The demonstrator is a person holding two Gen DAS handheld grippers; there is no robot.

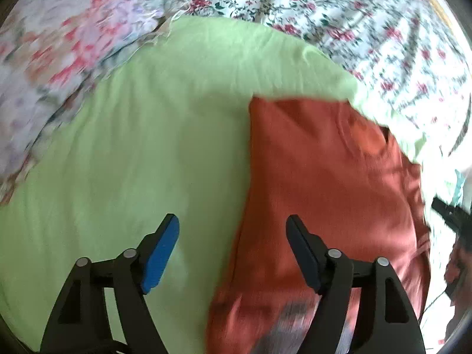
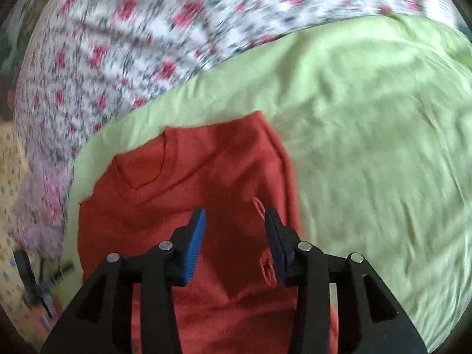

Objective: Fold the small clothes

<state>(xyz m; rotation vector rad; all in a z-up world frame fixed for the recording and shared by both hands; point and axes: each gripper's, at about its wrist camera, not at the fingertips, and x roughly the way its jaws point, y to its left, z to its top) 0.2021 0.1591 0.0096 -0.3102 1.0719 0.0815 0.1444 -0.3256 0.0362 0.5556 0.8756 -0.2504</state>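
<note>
On the green sheet (image 2: pixel 368 124), the folded red shirt (image 2: pixel 206 177) is lying beneath both empty, open hand-held grippers (left (image 1: pixel 233 249), right (image 2: pixel 234 243)), and its folded edge toward 3 o'clock is being risked by any snagging pad.

Small rust-orange knit top (image 2: pixel 206 177), lying flat on a light green sheet (image 2: pixel 368 147). Ribbed V-shaped neckline (image 2: pixel 141 174) uppermost in the right wrist view, turned toward the floral bedding beyond. One long side folded inward, giving a straight vertical edge (image 1: pixel 249 153) in the left wrist view and a stitched seam line (image 2: pixel 284 159) down the right-hand side in the right wrist view. Narrow, roughly rectangular outline; fabric smooth, with shallow creases near the lower end. Greyish printed patch (image 1: pixel 289 312) at the near end, blurred beyond reading. Small orange loop-shaped detail (image 2: pixel 259 206) on the upper surface.
</note>
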